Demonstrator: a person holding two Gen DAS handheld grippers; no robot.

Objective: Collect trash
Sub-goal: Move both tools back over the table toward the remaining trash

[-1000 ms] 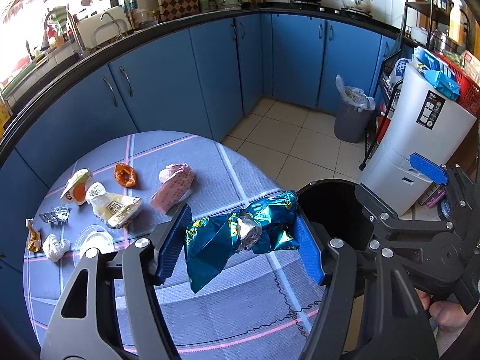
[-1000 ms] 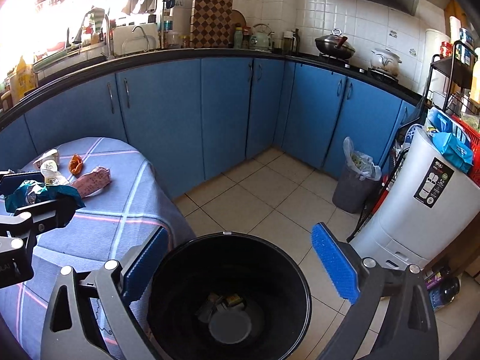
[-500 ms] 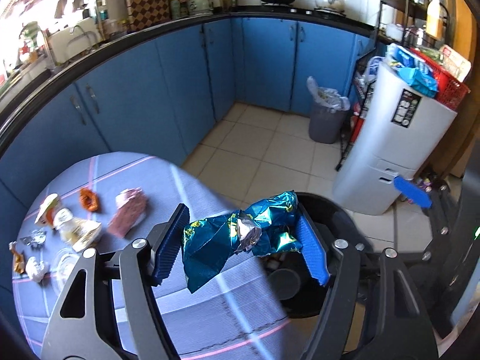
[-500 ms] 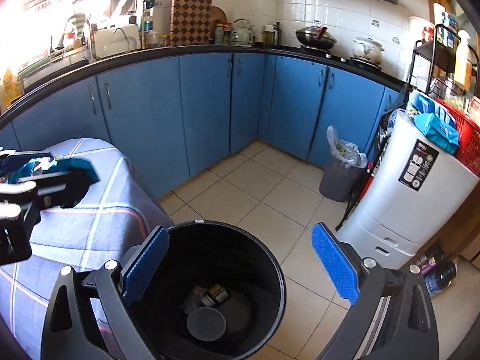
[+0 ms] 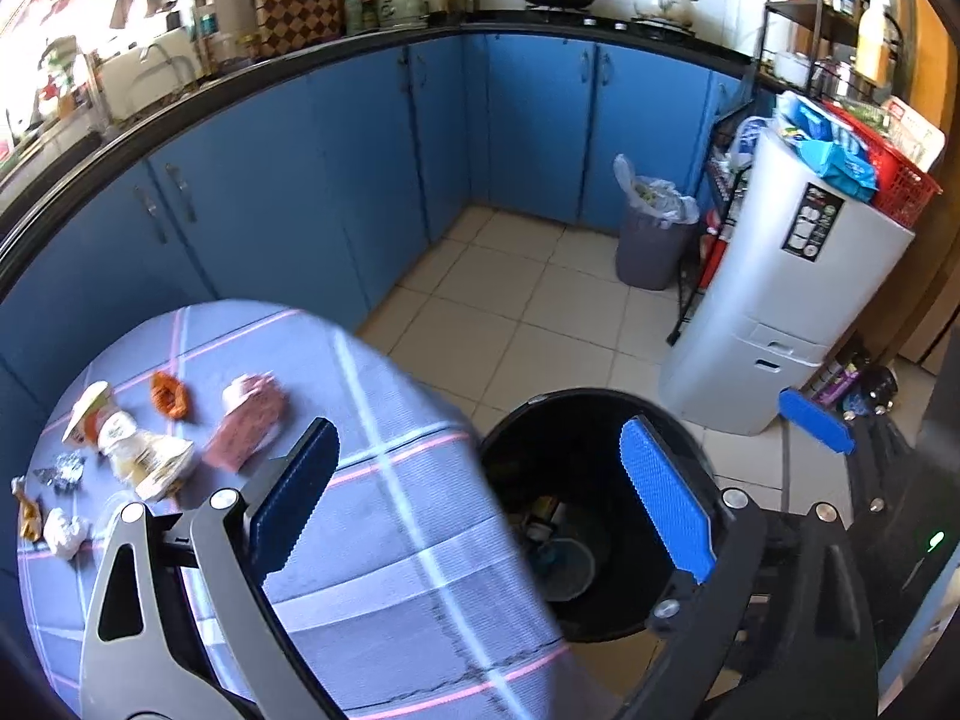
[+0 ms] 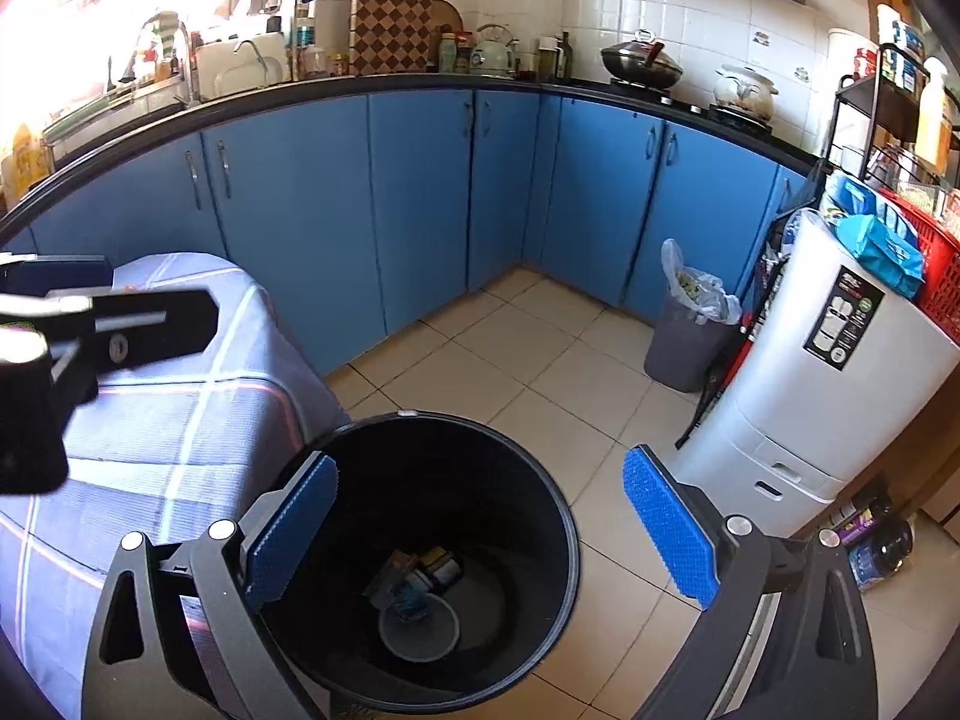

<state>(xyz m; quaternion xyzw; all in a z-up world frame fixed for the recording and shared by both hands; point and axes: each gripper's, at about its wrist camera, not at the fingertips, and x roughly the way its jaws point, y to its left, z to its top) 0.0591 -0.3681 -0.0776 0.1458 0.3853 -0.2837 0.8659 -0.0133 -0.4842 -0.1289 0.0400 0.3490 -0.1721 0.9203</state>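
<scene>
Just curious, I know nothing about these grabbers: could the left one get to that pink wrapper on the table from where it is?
Probably yes. The left gripper is open and empty, and the pink wrapper lies uncovered on the table, nothing between them.

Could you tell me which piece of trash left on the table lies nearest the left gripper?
The pink wrapper, just beyond the left gripper; the orange scrap and the other pieces lie farther left.

The black bin's (image 6: pixel 558 546) mouth gapes unobstructed beside the table (image 6: pixel 180 420) edge.
</scene>
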